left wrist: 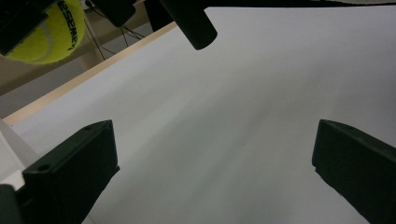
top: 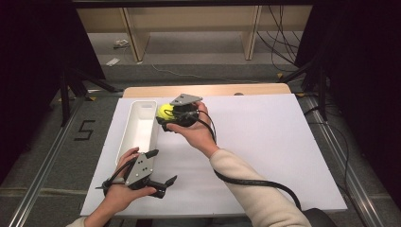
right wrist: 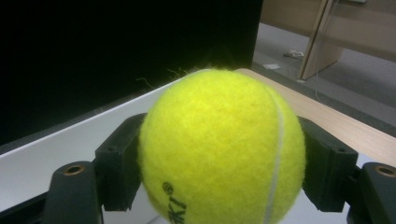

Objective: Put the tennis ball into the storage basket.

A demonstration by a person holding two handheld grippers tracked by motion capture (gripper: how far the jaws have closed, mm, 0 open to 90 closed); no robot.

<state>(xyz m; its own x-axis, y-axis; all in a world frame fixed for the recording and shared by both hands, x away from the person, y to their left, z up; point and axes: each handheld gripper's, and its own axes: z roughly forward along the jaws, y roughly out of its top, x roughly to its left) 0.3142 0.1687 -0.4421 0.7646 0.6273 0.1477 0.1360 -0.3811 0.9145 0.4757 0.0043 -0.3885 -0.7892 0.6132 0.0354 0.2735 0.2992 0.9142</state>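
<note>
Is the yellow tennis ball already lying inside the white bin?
No, the tennis ball is clamped in the right gripper, held beside the white bin.

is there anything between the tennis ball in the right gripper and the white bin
Nothing visible. The right gripper holds the tennis ball just beside the white bin, whose inside looks bare. The left gripper sits open, nearer the person.

Tennis ball [left wrist: 44, 30] — black print, upside down, not surely legible; floor marking [top: 85, 130] — "5".
</note>
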